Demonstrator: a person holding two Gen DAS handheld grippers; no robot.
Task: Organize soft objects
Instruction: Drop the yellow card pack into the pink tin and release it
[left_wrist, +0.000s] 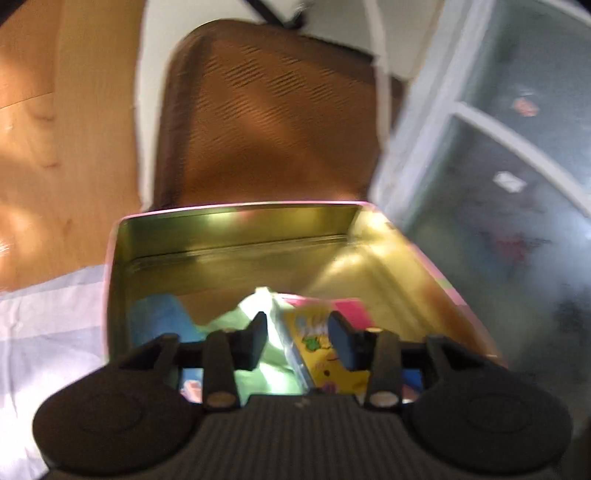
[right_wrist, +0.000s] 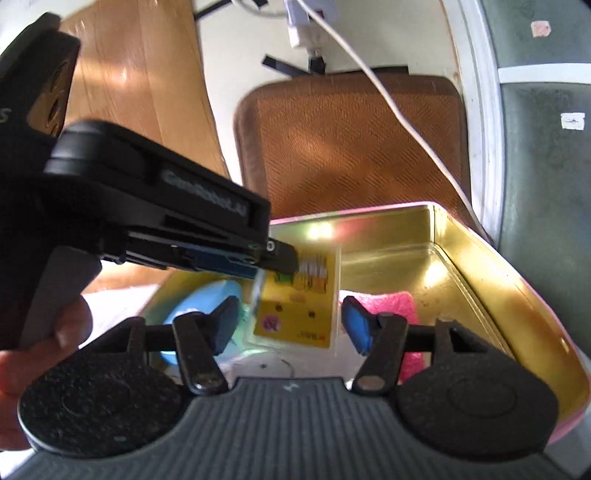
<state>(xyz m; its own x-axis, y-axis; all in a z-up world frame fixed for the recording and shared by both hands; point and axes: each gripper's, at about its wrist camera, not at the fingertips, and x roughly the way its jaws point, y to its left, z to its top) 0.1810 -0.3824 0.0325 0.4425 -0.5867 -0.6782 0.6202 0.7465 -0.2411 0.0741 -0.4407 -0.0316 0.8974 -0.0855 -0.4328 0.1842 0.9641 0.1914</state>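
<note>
A gold tin with a pink rim (left_wrist: 236, 225) (right_wrist: 461, 266) stands open below both grippers. Inside lie a blue soft item (left_wrist: 159, 321) (right_wrist: 207, 295), a pale green cloth (left_wrist: 229, 321), a pink towel (right_wrist: 395, 306) (left_wrist: 351, 306) and a yellow packet in clear wrap (left_wrist: 317, 347) (right_wrist: 295, 306) that stands upright. My left gripper (left_wrist: 299, 334) (right_wrist: 282, 262) hangs at the packet's top edge. Its jaws stand apart with the packet between them, and the left pad is clear of it. My right gripper (right_wrist: 290, 325) is open over the tin's near side, holding nothing.
A brown woven chair seat (left_wrist: 277, 110) (right_wrist: 351, 147) sits behind the tin. A white cable (right_wrist: 388, 92) runs across it. Frosted glass panels (left_wrist: 517, 147) stand at the right and a wooden floor (left_wrist: 55, 129) at the left. A pale sheet (left_wrist: 44, 325) lies under the tin. A hand (right_wrist: 44, 332) holds the left gripper.
</note>
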